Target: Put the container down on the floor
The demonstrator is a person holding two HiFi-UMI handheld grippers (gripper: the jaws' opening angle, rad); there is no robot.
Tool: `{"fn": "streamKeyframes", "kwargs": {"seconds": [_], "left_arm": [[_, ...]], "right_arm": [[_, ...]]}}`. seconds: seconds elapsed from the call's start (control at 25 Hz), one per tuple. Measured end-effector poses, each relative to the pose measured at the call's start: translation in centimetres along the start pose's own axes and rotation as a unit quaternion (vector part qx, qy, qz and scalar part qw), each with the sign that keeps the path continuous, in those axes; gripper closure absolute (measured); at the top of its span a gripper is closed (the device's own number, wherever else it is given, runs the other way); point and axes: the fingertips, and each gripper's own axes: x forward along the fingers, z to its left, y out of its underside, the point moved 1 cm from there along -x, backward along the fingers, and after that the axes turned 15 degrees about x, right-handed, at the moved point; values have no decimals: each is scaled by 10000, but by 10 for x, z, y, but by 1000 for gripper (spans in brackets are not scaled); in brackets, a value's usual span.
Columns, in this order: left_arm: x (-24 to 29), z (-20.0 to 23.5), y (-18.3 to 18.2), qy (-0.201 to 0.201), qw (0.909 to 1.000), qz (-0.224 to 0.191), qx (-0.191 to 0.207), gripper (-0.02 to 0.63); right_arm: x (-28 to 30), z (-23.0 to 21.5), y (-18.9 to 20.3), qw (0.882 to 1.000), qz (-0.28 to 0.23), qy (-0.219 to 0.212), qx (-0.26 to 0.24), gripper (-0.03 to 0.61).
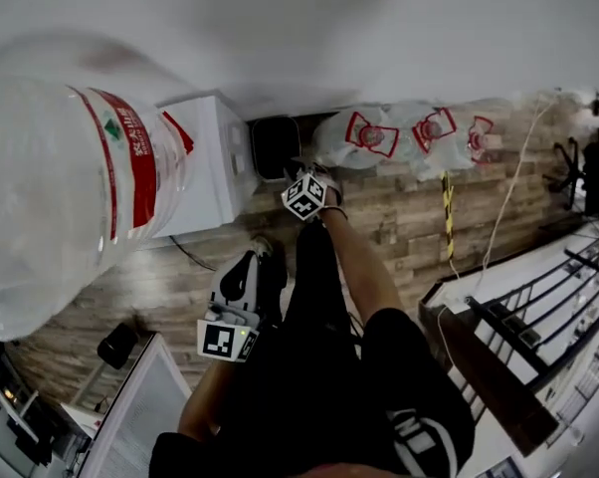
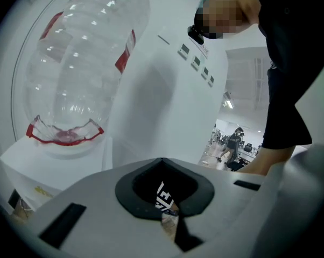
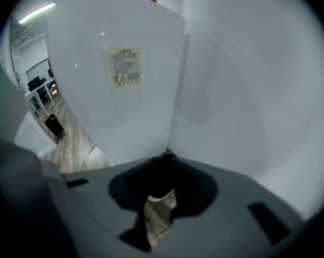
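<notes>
A big clear water jug (image 1: 61, 187) with a red label stands on top of a white dispenser (image 1: 210, 157), close to my head at the left. In the left gripper view the jug (image 2: 81, 63) rises above and left of the jaws, on the dispenser (image 2: 167, 101). My left gripper (image 1: 250, 267) hangs low by the person's legs; its jaws (image 2: 170, 222) stand almost together with nothing in them. My right gripper (image 1: 314, 177) is near the dispenser's foot. Its jaws (image 3: 159, 219) show a narrow gap with wood floor behind and hold nothing. The dispenser's side (image 3: 119, 74) with a yellow sticker fills that view.
Several empty jugs (image 1: 379, 132) lie on the wood floor by the wall, with a black bin (image 1: 275, 145) beside the dispenser. A yellow cable (image 1: 447, 212) runs across the floor. A dark railing (image 1: 538, 337) is at the right. A white wall (image 3: 248, 90) stands behind the dispenser.
</notes>
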Motion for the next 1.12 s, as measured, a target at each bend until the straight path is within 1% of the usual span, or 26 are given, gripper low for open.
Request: {"fn": "streamKeyframes", "kwargs": {"seconds": [0.12, 0.24, 0.32, 0.52, 0.72, 0.84, 1.12], "left_arm": [[-7, -1, -18, 34, 9999, -110, 70, 588], [-17, -4, -31, 65, 9998, -166, 126, 588], [-22, -6, -41, 62, 9996, -218, 180, 588], [-38, -5, -67, 2, 9985, -442, 321, 588], [-49, 1, -91, -146, 9970, -634, 410, 588], [-53, 7, -104, -249, 9955, -766, 498, 588], [-64, 15, -131, -398, 9925, -980, 612, 588]], "right_arm": [[-38, -4, -22, 9986, -253, 82, 457, 494], [-78, -7, -47, 9940, -553, 186, 924, 509], [-106, -9, -66, 9903, -781, 245, 1127, 515], [-182, -6, -116, 9741, -1514, 267, 1659, 528], [-249, -2, -151, 9588, -2098, 311, 1887, 532], [-287, 3, -168, 9493, -2415, 246, 1998, 541], [-374, 30, -201, 9269, -3109, 194, 2091, 541]]}}
